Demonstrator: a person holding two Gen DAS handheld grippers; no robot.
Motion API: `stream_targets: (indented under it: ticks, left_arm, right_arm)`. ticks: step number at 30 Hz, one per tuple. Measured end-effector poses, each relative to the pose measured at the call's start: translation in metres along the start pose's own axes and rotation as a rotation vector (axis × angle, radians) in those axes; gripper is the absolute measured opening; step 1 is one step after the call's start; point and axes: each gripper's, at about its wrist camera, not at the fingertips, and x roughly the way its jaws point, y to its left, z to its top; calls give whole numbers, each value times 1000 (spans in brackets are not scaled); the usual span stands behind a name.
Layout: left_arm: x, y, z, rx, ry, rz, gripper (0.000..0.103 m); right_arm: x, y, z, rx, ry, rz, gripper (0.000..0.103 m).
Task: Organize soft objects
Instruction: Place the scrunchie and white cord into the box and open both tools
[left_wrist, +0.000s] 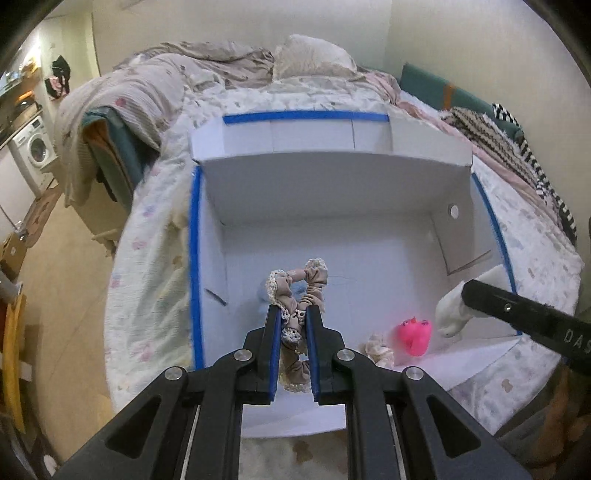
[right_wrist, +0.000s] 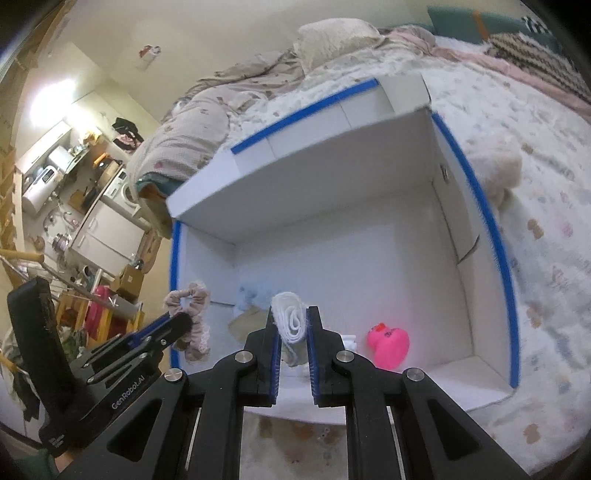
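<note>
The left gripper (left_wrist: 294, 314) was clamped on a beige lace-edged fabric scrunchie (left_wrist: 297, 291), hanging above the left floor of the white blue-taped cardboard box (left_wrist: 194, 258); the right gripper (right_wrist: 294, 314) pinched a white rolled cloth (right_wrist: 291, 319) above the box's middle.

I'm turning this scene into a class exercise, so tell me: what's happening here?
A person holding a tool in each hand is sorting soft items into a white box on a bed. The left tool grips a beige scrunchie above the box; the right tool grips a rolled white cloth. A pink duck already lies inside the box.
</note>
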Motion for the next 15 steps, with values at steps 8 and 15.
stream_targets:
  ticks: [8,15]
  left_arm:
    - [42,-11,-9,37,46,-9,12]
    - [66,-11,-14,34,77,1,12]
  right_arm:
    - [42,-10,-11,-4,82,-24,15]
    - [66,-15,-13,15,132,-45,15]
